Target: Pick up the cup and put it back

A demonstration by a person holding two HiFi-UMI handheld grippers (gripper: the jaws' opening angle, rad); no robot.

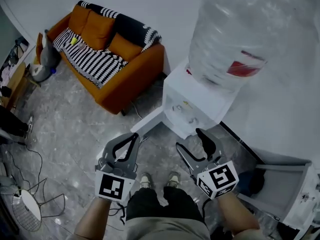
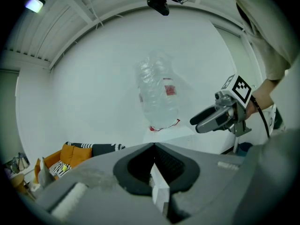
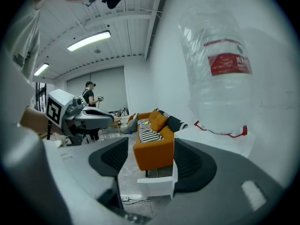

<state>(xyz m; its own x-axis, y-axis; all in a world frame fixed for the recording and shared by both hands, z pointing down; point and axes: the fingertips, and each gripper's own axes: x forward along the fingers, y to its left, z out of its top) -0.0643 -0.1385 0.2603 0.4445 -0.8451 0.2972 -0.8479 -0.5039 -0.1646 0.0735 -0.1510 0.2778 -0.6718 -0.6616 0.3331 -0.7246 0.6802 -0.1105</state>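
Observation:
I cannot make out a cup in any view. A white water dispenser with a big clear bottle on top stands against the wall, straight ahead of both grippers. Its small white lower door hangs open toward me. My left gripper is held in the air before that door, its jaw tips touching with nothing held. My right gripper hovers close to the dispenser's front, jaws wide apart and empty. Between them the door and a sofa show. The dispenser's tap recess is too small to read.
An orange sofa with a striped throw stands at the back left. A floor fan and cables lie at the lower left. A grey bin sits at the right by the wall. A person stands far off.

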